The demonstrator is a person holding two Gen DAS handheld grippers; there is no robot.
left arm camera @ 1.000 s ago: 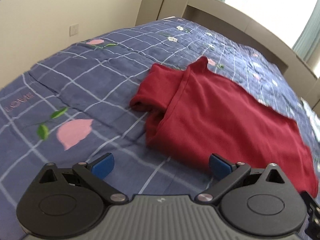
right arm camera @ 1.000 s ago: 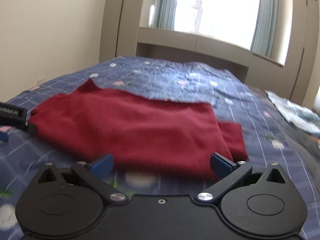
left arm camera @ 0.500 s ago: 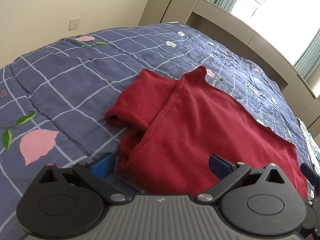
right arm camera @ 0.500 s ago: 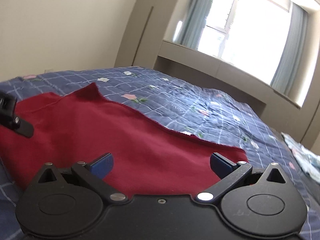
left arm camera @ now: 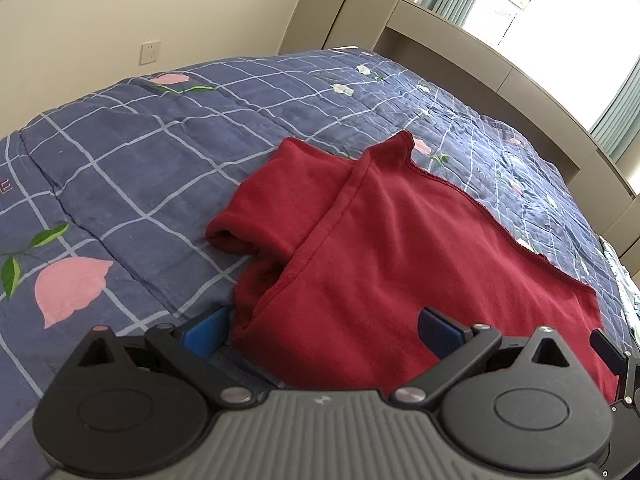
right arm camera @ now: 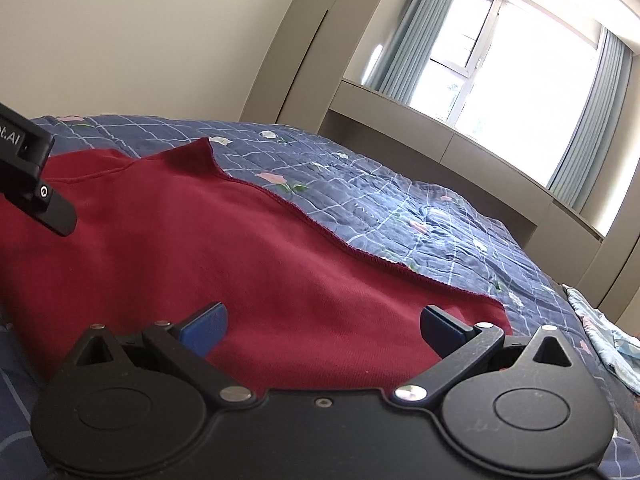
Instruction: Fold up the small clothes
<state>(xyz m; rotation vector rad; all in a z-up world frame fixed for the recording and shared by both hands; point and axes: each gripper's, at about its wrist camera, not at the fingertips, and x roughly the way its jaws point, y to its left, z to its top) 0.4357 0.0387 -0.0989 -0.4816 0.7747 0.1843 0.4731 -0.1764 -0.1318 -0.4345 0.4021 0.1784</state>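
Left tool [left arm camera: 320, 330] spread wide over the near hem of a soft red knit shirt [left arm camera: 400, 248], right tool [right arm camera: 322, 326] equally wide, empty, quilted checked bed [left arm camera: 140, 160] beneath

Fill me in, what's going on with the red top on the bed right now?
A person holds a two-finger gripper in each hand over a red garment spread on a blue checked quilt. The left gripper sits at the garment's near edge by the sleeve, jaws open with cloth between the pads. The right gripper is at the near edge further along, also open. Neither has closed on the fabric yet. A pale patterned cloth lies off to the right.
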